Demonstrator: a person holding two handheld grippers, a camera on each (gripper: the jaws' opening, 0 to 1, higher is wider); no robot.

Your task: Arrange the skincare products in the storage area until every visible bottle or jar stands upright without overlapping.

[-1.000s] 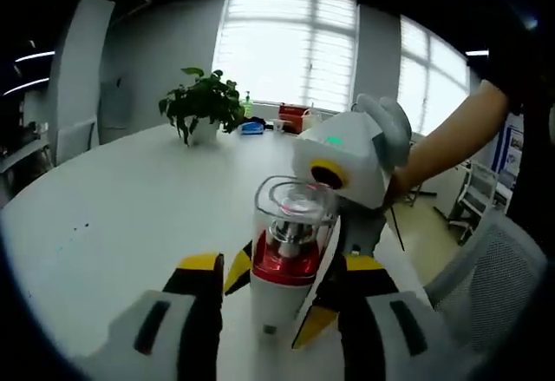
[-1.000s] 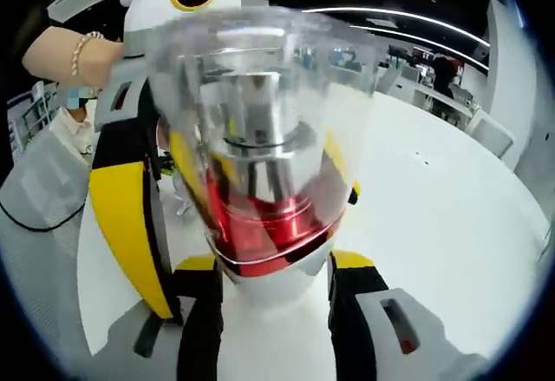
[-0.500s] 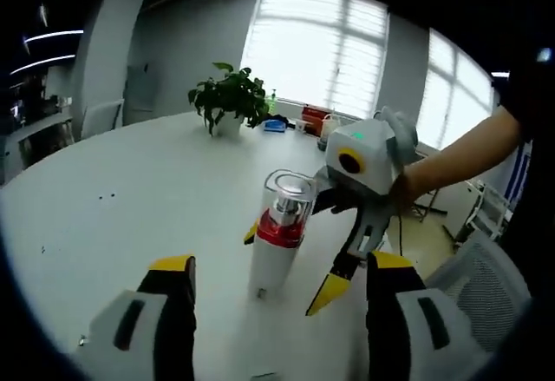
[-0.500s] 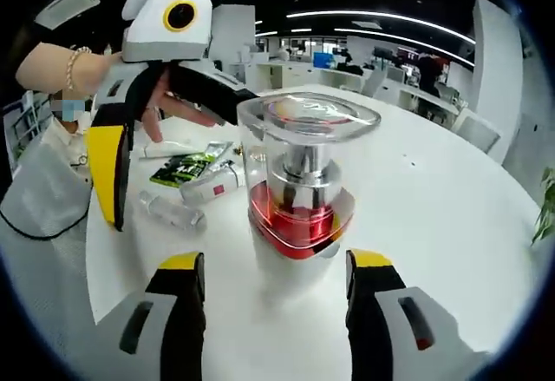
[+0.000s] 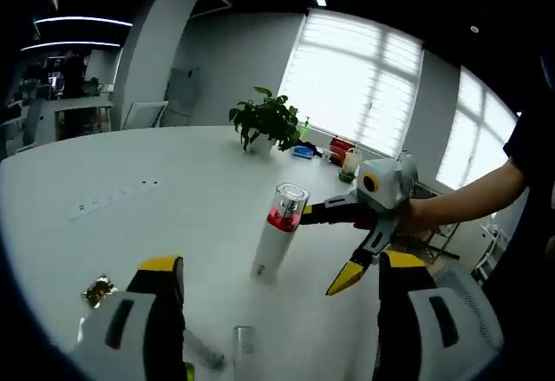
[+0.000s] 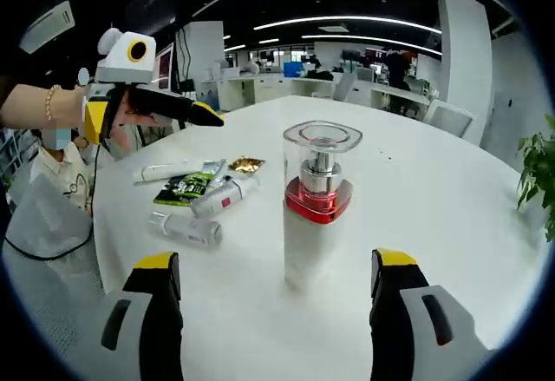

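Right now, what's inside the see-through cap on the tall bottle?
Inside the clear cap of the white bottle stands a silver pump above a red collar. What's in the bottle itself is hidden.

in the left gripper view a small tube (image 5: 244, 340) lies on the desk (image 5: 130, 216) low between the jaws, too blurred to read, and a gold packet (image 5: 98, 291) sits partly behind the left jaw. far items by the plant (image 5: 267, 121) are too small to name. in the right gripper view the labels on the lying tubes (image 6: 184, 227) and green sachet (image 6: 183, 189) are too small to read; the plant (image 6: 539, 171) is cut by the edge.
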